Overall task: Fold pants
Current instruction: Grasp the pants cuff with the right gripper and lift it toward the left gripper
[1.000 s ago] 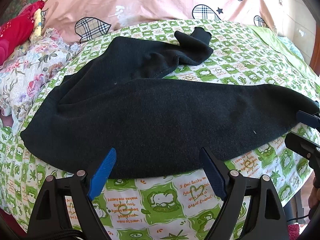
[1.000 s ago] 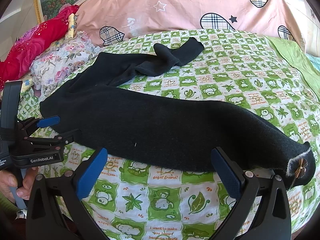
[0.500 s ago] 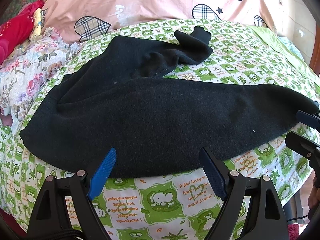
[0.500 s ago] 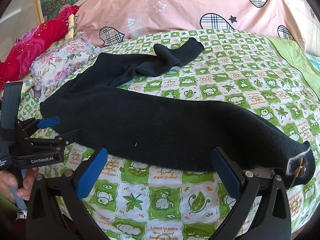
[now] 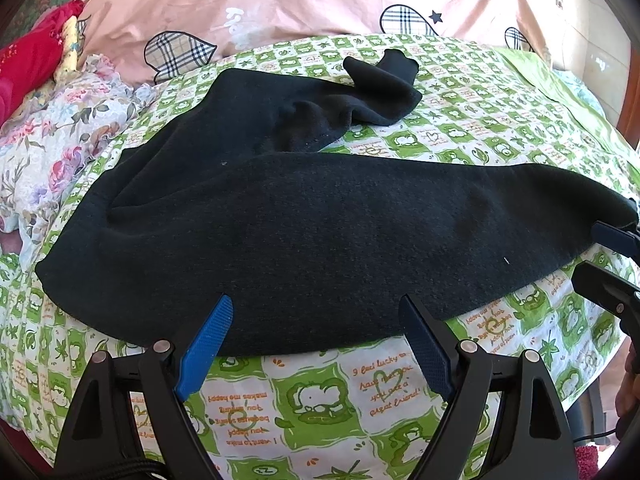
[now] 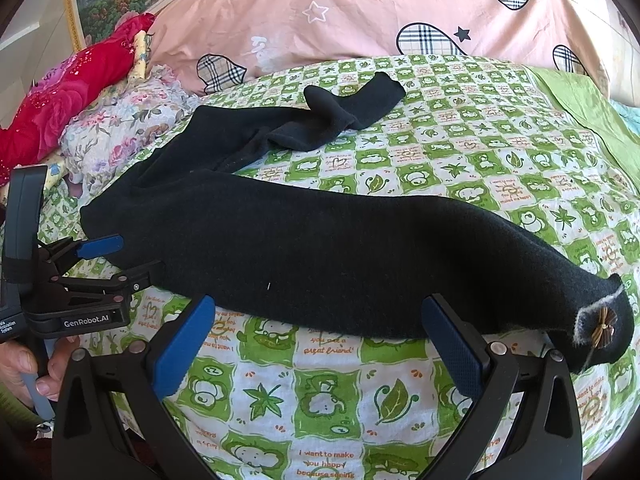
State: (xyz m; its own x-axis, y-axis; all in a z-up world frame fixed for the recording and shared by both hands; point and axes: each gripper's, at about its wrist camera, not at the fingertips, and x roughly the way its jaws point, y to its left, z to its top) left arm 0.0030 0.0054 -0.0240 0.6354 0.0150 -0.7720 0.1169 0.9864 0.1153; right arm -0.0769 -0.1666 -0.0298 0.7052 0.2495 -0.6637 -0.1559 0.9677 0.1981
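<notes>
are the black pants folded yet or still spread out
Still spread out. The black pants lie lengthwise across the green checked sheet, one leg splayed away from the other with its end crumpled, and both open claws hold nothing.

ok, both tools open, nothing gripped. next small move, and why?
Probably ease the right tool forward and to its right, to the waistband corner with the bow, and close on it. The black pants lie spread on the green sheet, legs apart, far leg bunched; both tools, left tool included, hover open at the near edge.
</notes>
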